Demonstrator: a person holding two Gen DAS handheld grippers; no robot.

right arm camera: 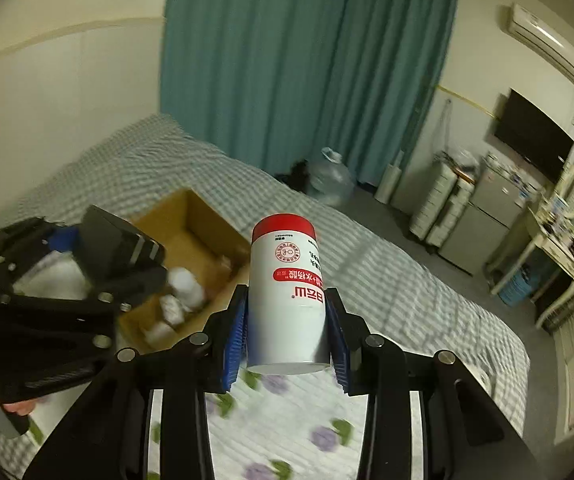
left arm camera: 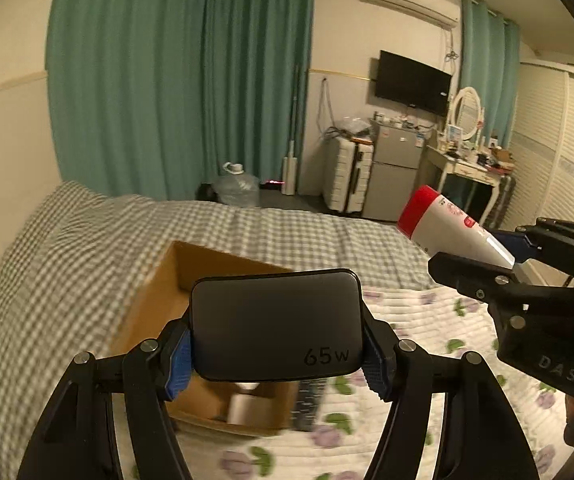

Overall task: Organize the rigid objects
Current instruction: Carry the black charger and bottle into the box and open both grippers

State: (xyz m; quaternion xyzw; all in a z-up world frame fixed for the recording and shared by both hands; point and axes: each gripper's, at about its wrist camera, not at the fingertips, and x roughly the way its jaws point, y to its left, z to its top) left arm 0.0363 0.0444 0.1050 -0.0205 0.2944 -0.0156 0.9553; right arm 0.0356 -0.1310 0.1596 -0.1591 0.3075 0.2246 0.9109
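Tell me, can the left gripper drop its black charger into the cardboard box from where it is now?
Probably yes. The left gripper holds the black charger close over the open cardboard box, and nothing covers it. The right gripper with its bottle stays aside.

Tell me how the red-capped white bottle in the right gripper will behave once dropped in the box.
The bottle looks rigid and smooth, so it may slip. Being cylindrical, it will likely roll if laid down in the cardboard box.

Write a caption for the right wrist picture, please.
Right gripper holds a red-capped white bottle above the bed, near an open cardboard box.
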